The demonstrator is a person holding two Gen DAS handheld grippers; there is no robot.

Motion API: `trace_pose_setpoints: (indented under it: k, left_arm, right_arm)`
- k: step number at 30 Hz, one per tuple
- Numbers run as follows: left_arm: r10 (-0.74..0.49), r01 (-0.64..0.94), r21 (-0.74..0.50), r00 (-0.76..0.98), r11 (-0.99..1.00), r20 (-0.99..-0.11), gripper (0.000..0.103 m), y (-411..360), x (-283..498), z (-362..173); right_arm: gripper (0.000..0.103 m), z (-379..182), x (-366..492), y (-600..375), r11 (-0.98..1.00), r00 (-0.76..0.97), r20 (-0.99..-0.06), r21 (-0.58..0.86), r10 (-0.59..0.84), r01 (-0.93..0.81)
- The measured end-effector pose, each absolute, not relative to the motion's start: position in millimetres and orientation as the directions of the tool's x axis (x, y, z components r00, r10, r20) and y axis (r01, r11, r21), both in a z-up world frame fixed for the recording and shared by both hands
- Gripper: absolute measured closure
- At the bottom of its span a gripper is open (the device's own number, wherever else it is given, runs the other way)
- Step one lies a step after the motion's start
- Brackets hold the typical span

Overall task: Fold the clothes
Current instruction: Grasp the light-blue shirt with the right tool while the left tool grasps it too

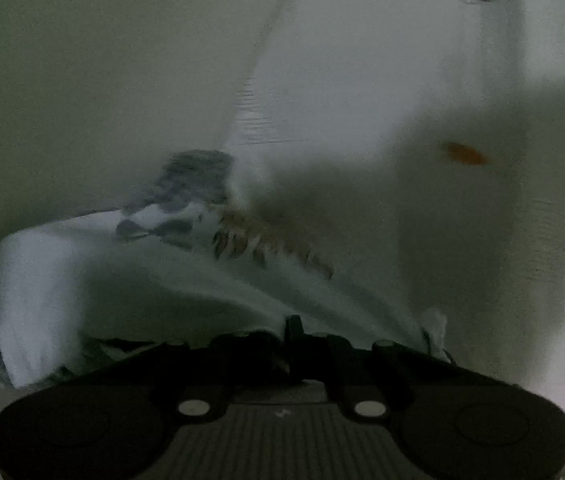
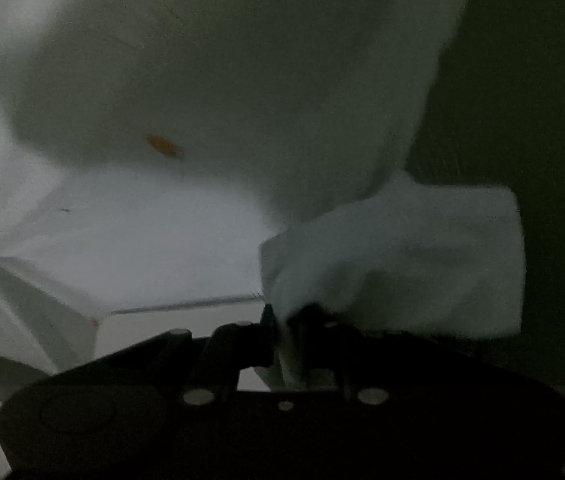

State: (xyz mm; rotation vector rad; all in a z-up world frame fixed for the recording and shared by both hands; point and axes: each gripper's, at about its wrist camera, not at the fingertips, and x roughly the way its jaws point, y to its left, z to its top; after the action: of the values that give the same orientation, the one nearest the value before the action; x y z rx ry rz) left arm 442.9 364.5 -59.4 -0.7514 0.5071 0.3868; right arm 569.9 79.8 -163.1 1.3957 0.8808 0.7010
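White cloth fills both wrist views, and we hold it from two sides. In the left wrist view, our left hand-held gripper (image 1: 293, 330) has its jaws drawn together on an edge of the white garment (image 1: 94, 264), which spreads forward and leftward from the jaws in soft folds. A grey patterned patch (image 1: 194, 180) and a row of brownish fringe-like marks (image 1: 266, 240) show on the garment further out; the picture is too blurred for us to tell what they are. Beyond the garment lies a pale worktop (image 1: 342, 60), crossed by a dark shadow, with a small orange mark (image 1: 464, 154) on it. In the right wrist view, our right hand-held gripper (image 2: 288, 322) is clamped on a bunched fold of the same white garment (image 2: 402, 260), the cloth pinched between its jaws and bulging to the right of them. More of the garment hangs above as a broad shaded sheet. The orange mark (image 2: 164, 146) shows again here, though we cannot tell whether it sits on the cloth or on the surface. To the lower left is the pale worktop (image 2: 154, 240), with a thin dark seam running across it. The right edge of this view is dark and we can make out nothing there.
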Motion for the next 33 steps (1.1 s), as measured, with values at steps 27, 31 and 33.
trace_pose_setpoints:
  k: [27,31,33]
  left_arm:
    - [-0.554,0.301,-0.715,0.820,0.631,-0.143,0.096,-21.4,331.5,79.7]
    - [-0.381,0.045,-0.693,0.860,0.720,-0.339,0.095,18.5,352.8,25.2]
    - [-0.243,-0.167,-0.628,0.823,0.760,-0.513,0.092,48.1,373.0,-26.3]
  right_arm:
    - [0.092,118.2,360.9,-294.9,0.494,0.794,0.215,0.683,0.569,-0.539]
    - [0.076,63.6,423.7,-230.6,0.536,0.751,-0.016,0.710,0.660,-0.456]
    - [0.061,10.5,461.2,-188.8,0.585,0.693,-0.202,0.719,0.692,-0.375]
